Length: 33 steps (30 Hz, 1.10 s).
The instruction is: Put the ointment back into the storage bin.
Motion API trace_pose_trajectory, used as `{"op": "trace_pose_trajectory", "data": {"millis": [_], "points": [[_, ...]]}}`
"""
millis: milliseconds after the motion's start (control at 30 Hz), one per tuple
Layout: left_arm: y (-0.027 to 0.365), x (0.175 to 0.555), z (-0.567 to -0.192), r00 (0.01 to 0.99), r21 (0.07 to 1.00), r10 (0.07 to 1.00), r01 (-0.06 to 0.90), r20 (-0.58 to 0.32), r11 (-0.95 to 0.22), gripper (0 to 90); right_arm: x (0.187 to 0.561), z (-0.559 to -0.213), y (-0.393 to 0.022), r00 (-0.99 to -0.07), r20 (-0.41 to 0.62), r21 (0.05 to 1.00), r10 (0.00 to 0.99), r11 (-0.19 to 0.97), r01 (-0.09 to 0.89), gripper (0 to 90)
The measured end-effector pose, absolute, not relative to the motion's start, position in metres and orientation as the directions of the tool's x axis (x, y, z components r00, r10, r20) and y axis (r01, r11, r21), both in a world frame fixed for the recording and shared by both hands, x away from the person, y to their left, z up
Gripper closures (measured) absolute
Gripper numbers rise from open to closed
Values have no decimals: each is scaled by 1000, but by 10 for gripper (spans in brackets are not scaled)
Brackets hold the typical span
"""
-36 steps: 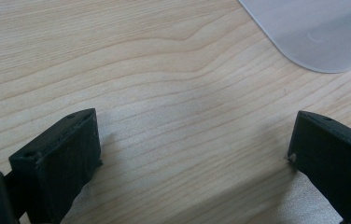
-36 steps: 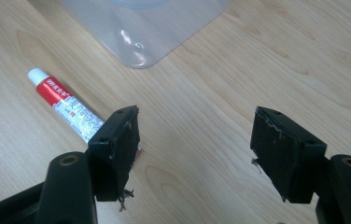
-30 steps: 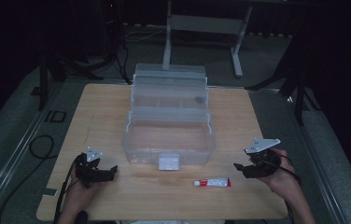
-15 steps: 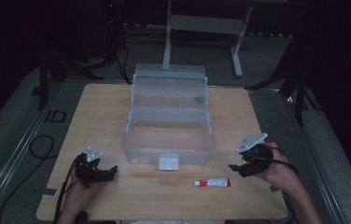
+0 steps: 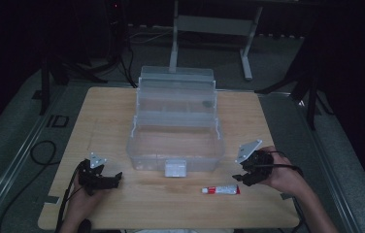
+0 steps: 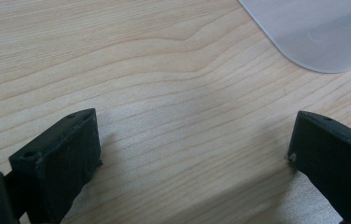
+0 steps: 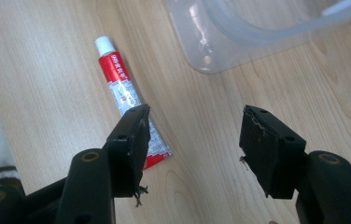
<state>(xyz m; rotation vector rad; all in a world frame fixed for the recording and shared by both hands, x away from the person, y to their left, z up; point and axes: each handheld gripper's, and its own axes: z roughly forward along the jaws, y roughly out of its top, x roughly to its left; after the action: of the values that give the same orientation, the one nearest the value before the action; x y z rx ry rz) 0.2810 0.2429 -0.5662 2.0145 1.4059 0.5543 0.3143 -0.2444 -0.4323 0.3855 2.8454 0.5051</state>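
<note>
Tube point(image 5: 221, 190): small, red and white with a white cap, lying flat on the wooden table point(image 5: 103, 111), lower centre-right of the high view, near the front edge. It sits just in front of the clear plastic box point(image 5: 175, 145), apart from it, cap end pointing towards the left of the frame.

Box: lid up, tiered trays at the back, white latch at the front middle. Main compartment looks empty from above; a small dark speck in one upper tray, too small to identify.

Right gripper point(image 7: 192, 135): jaws apart, nothing between them. In the right gripper view the flat crimped end of the tube point(image 7: 122, 93) runs behind the left-hand jaw; I cannot tell whether they touch. A rounded corner of the box is at the upper right of that frame.

Left gripper point(image 6: 194, 140): jaws wide apart, empty, low over bare wood at the lower left of the high view; a corner of the box shows at the upper right of its own view.

Handling judgement: the tube is probably light and soft-walled, so a hard squeeze could dent it or push contents towards the cap. The smooth printed skin may slip. Best hold seems across the middle of the body, jaws on the two long sides, light pressure. The cap is stiffer but a smaller target.
</note>
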Motion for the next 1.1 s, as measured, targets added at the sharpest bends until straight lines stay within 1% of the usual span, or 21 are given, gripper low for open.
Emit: {"op": "trace_pose_trajectory", "data": {"millis": [533, 800, 967, 1100], "points": [[243, 281, -566, 347, 690, 938, 681, -7, -247, 28, 320, -442, -214, -975, -152, 278, 161, 954, 114, 480], [243, 281, -566, 348, 690, 938, 680, -8, -246, 27, 321, -451, -202, -983, -134, 222, 125, 971, 93, 535], [243, 281, -566, 348, 690, 938, 680, -8, -246, 28, 319, -457, -195, -987, -131, 187, 90, 980, 64, 537], [243, 281, -566, 348, 690, 937, 680, -8, -247, 27, 319, -463, -192, -988, -128, 173, 82, 983, 59, 543]]}}
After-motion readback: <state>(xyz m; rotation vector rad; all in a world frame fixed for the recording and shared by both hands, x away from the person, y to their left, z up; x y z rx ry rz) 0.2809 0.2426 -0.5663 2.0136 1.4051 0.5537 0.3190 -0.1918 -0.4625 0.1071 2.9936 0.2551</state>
